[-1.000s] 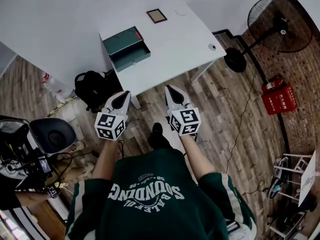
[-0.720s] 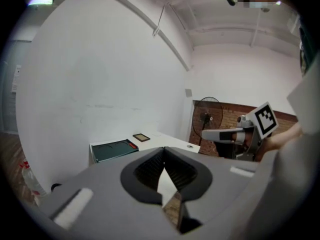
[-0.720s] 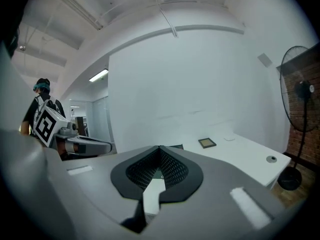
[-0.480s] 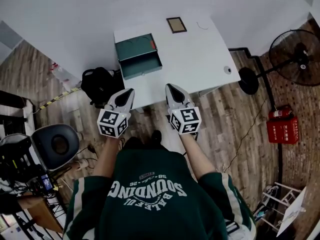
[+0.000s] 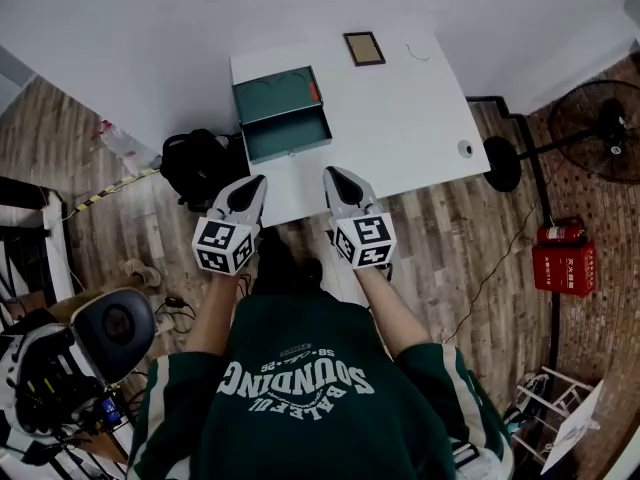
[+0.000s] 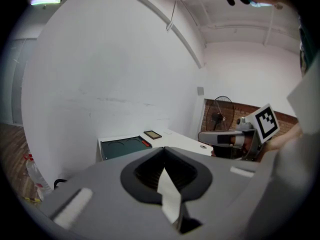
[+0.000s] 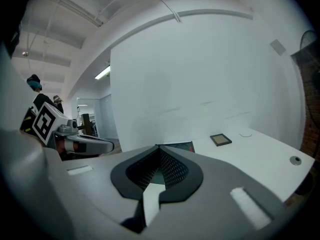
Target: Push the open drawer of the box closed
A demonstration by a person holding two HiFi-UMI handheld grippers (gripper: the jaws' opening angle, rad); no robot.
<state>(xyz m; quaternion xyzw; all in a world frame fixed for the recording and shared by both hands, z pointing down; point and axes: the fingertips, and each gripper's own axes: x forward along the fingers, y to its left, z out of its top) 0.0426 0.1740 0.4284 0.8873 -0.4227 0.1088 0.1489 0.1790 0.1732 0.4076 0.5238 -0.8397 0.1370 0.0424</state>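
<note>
Short of the bench [image 5: 400,118], looks like approach: left gripper [image 5: 258,182], right gripper [image 5: 332,176], jaws together, empty. Open drawer [image 5: 288,136] ahead, in box [image 5: 275,93] on bench's left. Calls next for tip against drawer front, straight push.

Matt box [image 5: 275,96] on smooth table [image 5: 400,118], wood-plank floor [image 5: 445,238].

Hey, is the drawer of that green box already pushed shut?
No: in the head view the drawer juts out of the green box toward the person, its inside showing.
</note>
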